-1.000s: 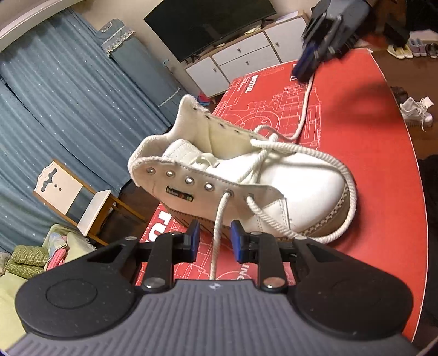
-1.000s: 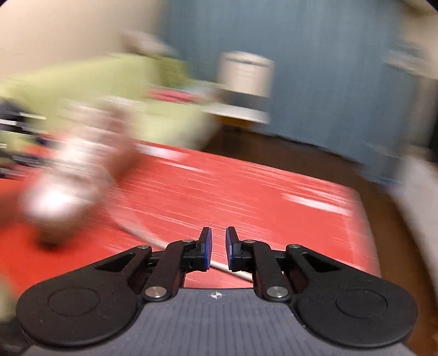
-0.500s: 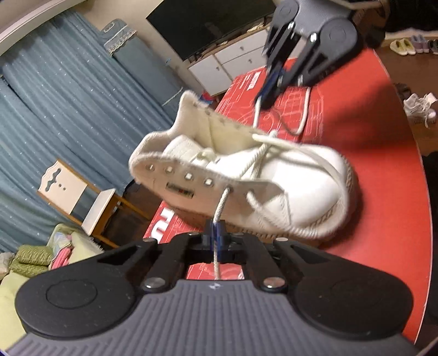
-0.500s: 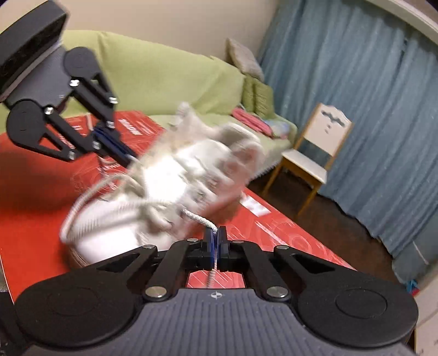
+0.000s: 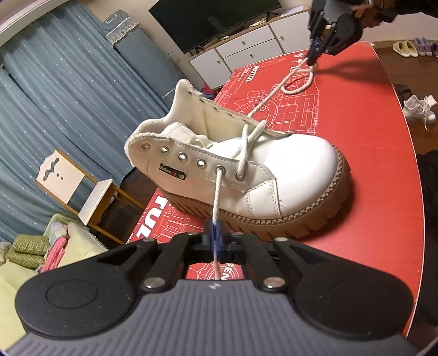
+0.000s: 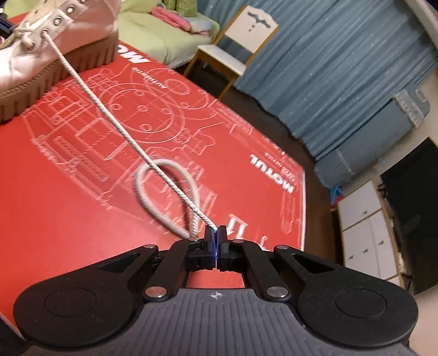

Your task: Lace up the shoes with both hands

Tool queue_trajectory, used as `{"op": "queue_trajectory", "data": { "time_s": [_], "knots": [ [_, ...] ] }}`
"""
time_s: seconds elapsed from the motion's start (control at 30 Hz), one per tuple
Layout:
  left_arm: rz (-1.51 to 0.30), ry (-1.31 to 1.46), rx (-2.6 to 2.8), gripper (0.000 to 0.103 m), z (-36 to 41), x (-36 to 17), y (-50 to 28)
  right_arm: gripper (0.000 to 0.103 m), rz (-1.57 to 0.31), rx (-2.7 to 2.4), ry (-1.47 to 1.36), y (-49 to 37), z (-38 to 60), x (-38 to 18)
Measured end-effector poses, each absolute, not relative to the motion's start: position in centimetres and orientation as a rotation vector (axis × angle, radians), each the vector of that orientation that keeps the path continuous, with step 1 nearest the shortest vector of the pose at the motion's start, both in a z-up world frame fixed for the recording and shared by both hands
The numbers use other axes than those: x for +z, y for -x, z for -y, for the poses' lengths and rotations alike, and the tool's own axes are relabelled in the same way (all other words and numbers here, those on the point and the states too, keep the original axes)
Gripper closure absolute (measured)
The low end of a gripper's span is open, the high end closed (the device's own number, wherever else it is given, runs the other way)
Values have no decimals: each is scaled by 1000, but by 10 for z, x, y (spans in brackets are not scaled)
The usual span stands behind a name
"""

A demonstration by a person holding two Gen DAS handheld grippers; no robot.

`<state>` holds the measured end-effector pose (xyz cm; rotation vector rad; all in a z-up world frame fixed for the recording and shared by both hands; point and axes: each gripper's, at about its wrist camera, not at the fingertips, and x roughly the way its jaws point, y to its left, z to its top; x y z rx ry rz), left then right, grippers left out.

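The left gripper (image 5: 216,237) is seen nearest, its fingers clamped on the lace (image 5: 216,197) drawn taut from an eyelet. Just beyond, the white boot (image 5: 273,169) is stood on a red printed mat (image 5: 301,109) laid over the red worktop (image 5: 383,164). Further across the mat, the right gripper (image 6: 216,241) is held with fingers clamped on the lace's other run, a slack loop lying beside it. Past the worktop's edge, a white-and-wood chair (image 5: 68,189), a green-covered sofa (image 6: 153,30) and blue curtains (image 5: 68,90) are noted. A white cabinet (image 5: 246,46) and a dark screen (image 5: 208,19) are recorded furthest off.
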<state>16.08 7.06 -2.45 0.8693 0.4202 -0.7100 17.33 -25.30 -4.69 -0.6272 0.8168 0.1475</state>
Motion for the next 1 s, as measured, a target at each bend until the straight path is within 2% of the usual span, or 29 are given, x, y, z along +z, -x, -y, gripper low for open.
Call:
{"op": "queue_trajectory", "data": {
  "time_s": [0.1, 0.23, 0.37, 0.47, 0.6, 0.73, 0.8, 0.87, 1.0],
  "knots": [
    [-452, -840, -698, 96, -74, -21, -157, 103, -849, 340, 413, -170, 252, -24],
    [-443, -826, -657, 96, -83, -18, -147, 103, -849, 677, 154, -160, 236, 8],
    [-430, -776, -621, 96, -93, -12, -141, 103, -700, 1013, -166, -170, 221, 44],
    [-416, -770, -610, 96, -95, -8, -134, 103, -581, 1000, -355, -197, 227, 56],
    [-404, -719, -625, 95, -97, -3, -127, 103, -551, 760, -274, -219, 235, 46],
    [-412, -688, -663, 94, -89, -3, -117, 99, -669, 545, -95, -234, 228, 10],
    [-431, -658, -693, 91, -87, -2, -113, 93, -738, 487, -44, -239, 225, -9],
    [-459, -616, -725, 85, -88, 0, -108, 92, -780, 459, -16, -237, 229, -22],
    [-544, -525, -790, 83, -88, -1, -97, 90, -820, 464, -33, -218, 243, -32]
  ]
}}
